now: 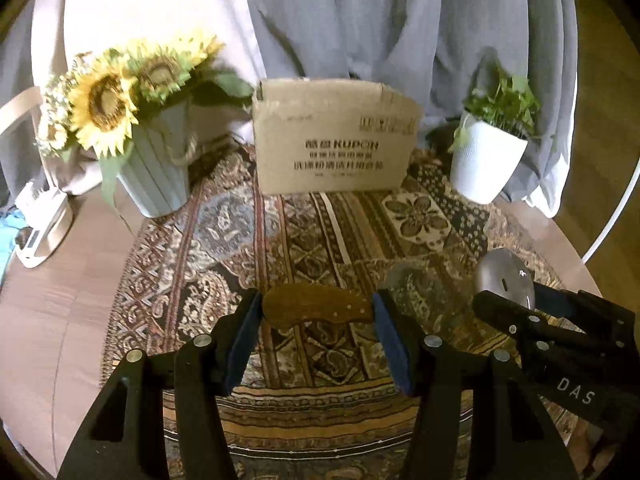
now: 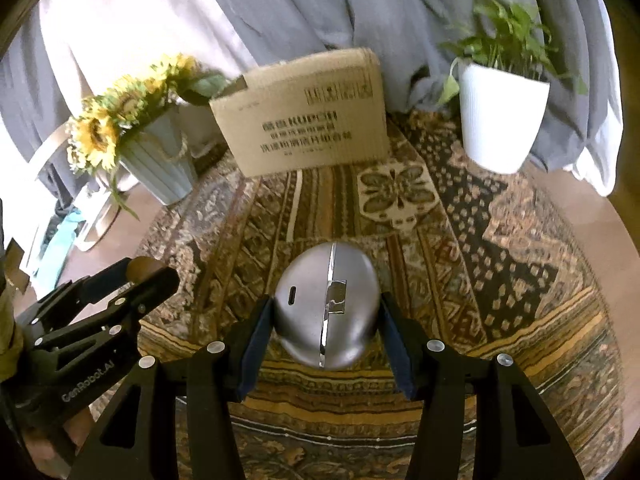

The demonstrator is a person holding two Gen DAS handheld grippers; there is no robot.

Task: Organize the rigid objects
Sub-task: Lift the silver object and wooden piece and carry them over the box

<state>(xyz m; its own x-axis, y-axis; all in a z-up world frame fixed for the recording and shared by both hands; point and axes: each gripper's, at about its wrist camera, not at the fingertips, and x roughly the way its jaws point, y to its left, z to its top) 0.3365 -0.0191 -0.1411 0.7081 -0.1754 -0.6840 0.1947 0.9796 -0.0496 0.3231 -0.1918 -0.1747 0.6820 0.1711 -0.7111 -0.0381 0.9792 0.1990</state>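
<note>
two grippers are each pinching a thing: the left gripper (image 1: 317,312) is squeezing a brown wooden piece (image 1: 316,309) lying sideways, the right gripper (image 2: 326,320) a silver shell (image 2: 326,308); the cardboard box (image 1: 334,144) is sitting straight ahead.

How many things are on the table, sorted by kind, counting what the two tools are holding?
Plant pots: 2, the sunflower pot and the white pot.
Cardboard boxes: 1, the box.
Held items: 2, the brown wooden piece in the left tool and the silver metal object in the right tool.
Total: 5.
</note>
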